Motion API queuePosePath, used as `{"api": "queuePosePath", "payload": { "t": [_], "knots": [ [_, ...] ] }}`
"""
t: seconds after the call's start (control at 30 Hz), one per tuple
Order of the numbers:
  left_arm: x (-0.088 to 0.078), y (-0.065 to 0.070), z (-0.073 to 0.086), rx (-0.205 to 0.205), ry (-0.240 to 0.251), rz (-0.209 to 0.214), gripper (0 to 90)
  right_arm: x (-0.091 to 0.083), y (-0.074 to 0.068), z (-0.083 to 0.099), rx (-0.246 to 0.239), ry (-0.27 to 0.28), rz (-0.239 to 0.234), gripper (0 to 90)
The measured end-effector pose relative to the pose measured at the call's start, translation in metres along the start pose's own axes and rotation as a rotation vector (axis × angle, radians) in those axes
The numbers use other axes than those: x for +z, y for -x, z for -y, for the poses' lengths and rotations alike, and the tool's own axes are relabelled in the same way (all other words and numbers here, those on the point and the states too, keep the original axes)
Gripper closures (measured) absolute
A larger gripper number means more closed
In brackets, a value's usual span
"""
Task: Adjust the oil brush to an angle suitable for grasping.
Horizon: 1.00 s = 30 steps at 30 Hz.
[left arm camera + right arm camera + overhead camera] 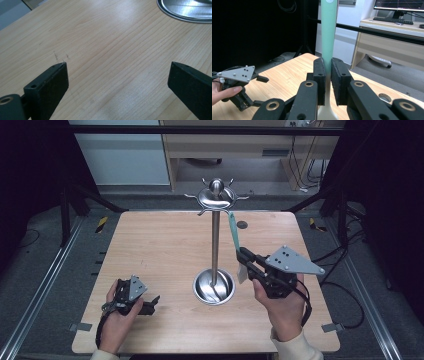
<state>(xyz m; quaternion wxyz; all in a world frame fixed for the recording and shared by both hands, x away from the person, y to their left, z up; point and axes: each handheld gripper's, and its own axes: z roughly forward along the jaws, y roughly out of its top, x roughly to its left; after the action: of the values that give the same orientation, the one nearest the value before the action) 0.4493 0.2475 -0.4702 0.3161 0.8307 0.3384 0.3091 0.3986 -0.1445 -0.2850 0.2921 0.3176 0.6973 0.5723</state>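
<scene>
the right gripper (243,256) is clenched on a mint green utensil (233,233), a long flat handle that turns white below the pads; in the right gripper view the 2 black fingers (319,75) press the handle (328,32) from both sides and it stands upright above them, its hanging hole at the very top. in the high view the top of the handle reaches close under the hooks (241,198) of the metal stand (216,237), just beside its pole, and the round base (214,286) lies a little to the left of the fingers. the step in hand seems to be to hang the utensil on a hook. to do it well, the person should probably lift the handle tip a bit higher than the hook end, bring the hole over it slowly, and open only when the weight sits on the hook, without pushing the light stand. the left gripper (150,304) rests on the wooden table (150,245) with its jaws released and wide apart, nothing between the fingers (53,82), and the base rim (185,11) is far ahead of them.
</scene>
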Motion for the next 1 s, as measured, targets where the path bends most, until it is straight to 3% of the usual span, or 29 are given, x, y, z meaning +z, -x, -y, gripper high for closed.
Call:
{"api": "queuePosePath", "payload": {
  "t": [0.67, 0.9, 1.0],
  "knots": [
    [0.000, -0.001, 0.000, 0.005, -0.005, -0.002, 2.8, 0.008, 0.000, -0.001, -0.011, -0.011, 0.007, 82.2],
    [0.000, 0.000, 0.000, 0.001, -0.001, -0.001, 2.8, 0.011, 0.000, -0.002, -0.018, -0.010, -0.003, 73.2],
    [0.000, 0.000, 0.000, 0.000, 0.000, -0.001, 2.8, 0.010, 0.003, -0.003, -0.028, -0.012, 0.019, 64.0]
  ]
}}
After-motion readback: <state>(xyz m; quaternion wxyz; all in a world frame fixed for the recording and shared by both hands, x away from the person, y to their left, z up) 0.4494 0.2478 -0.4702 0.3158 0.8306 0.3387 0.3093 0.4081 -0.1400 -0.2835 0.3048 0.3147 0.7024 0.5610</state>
